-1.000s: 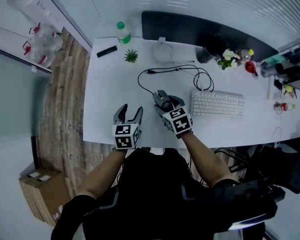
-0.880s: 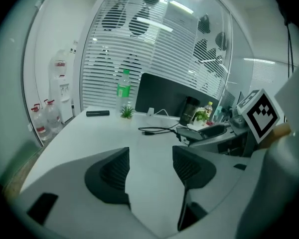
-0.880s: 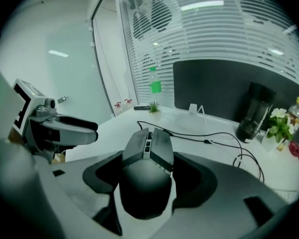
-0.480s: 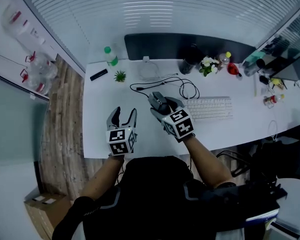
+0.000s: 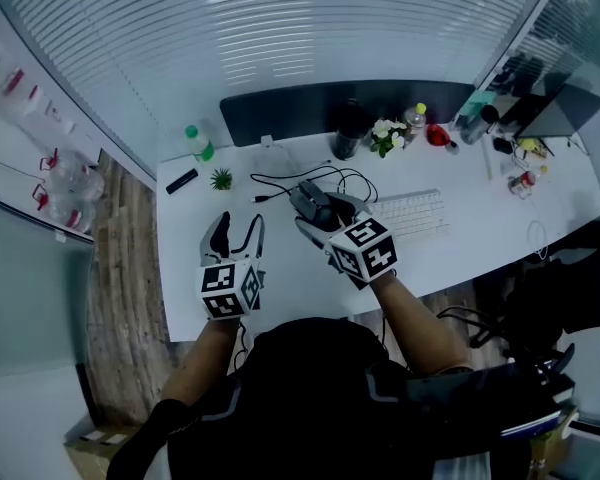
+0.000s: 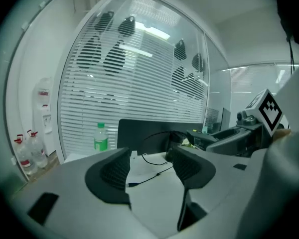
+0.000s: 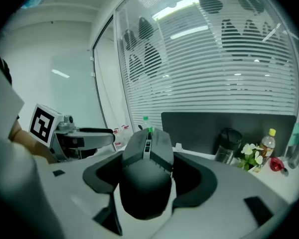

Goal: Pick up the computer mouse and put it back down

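Observation:
The dark grey computer mouse (image 5: 311, 203) hangs in the air above the white desk (image 5: 280, 263), its black cable (image 5: 285, 179) trailing down to the desk top. My right gripper (image 5: 321, 214) is shut on its sides. In the right gripper view the mouse (image 7: 147, 176) fills the gap between both pads, nose pointing away. My left gripper (image 5: 233, 232) floats to the left of it, open with nothing between its pads (image 6: 115, 171); only the desk and cable show through the gap.
A white keyboard (image 5: 412, 213) lies right of the mouse. Along the back stand a green-capped bottle (image 5: 194, 141), a small plant (image 5: 221, 179), a black remote (image 5: 181, 181), a dark cup (image 5: 348, 140), flowers (image 5: 388, 133) and a dark panel (image 5: 310, 108). Clutter sits at far right.
Both grippers have risen well above the desk, the right one carrying the mouse up with it. The desk looks smaller and farther below. Neither gripper's jaws have changed.

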### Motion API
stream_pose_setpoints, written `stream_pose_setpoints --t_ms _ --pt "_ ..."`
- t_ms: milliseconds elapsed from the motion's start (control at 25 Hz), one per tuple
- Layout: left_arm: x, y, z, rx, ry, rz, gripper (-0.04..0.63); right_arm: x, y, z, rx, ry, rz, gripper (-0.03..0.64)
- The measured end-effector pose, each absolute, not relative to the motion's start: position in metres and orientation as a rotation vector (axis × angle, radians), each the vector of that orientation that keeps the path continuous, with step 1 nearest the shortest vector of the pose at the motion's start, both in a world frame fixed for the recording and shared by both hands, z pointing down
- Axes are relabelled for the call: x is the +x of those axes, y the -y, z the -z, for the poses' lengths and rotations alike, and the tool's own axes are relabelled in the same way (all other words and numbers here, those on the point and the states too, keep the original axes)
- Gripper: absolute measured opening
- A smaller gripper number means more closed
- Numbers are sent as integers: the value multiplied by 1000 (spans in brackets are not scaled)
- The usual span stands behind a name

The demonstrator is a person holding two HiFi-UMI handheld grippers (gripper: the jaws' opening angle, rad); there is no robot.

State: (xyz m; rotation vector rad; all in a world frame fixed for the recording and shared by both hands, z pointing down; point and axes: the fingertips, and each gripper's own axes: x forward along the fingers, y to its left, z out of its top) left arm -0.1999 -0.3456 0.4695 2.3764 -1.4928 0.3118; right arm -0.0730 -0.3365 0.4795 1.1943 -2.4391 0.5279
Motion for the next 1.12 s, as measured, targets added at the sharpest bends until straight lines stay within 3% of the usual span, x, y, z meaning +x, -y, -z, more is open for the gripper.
stream_pose_setpoints --t_ms 400,1120 --pt "-165 350 -440 2494 1300 -246 282 -43 331 -436 1402 2412 -490 293" --pt "-76 346 -392 2706 1106 -213 261 80 302 -406 1734 2316 -490 293"
